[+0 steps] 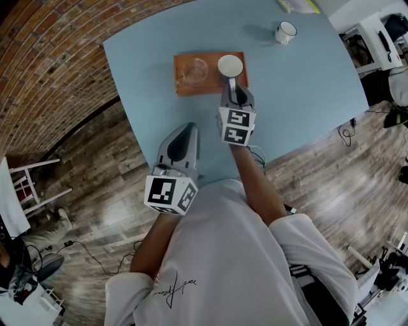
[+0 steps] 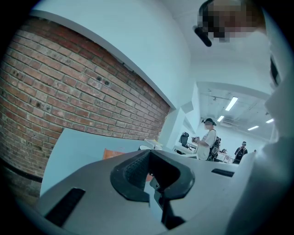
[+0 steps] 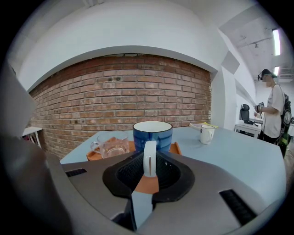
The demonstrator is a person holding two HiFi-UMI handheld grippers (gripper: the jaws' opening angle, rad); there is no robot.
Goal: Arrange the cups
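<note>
A blue mug with a white inside is at the right end of the orange tray; I cannot tell whether it rests on the tray or hangs just above it. My right gripper is shut on the mug's white handle, and the mug stands upright straight ahead of the jaws. A clear glass cup sits on the tray's left half, also seen as the glass cup in the right gripper view. My left gripper hovers near the table's front edge, shut and empty.
A small white mug stands alone at the table's far right, also visible as the white mug. Yellowish papers lie at the far edge. The light blue table ends at a brick wall. People stand in the background.
</note>
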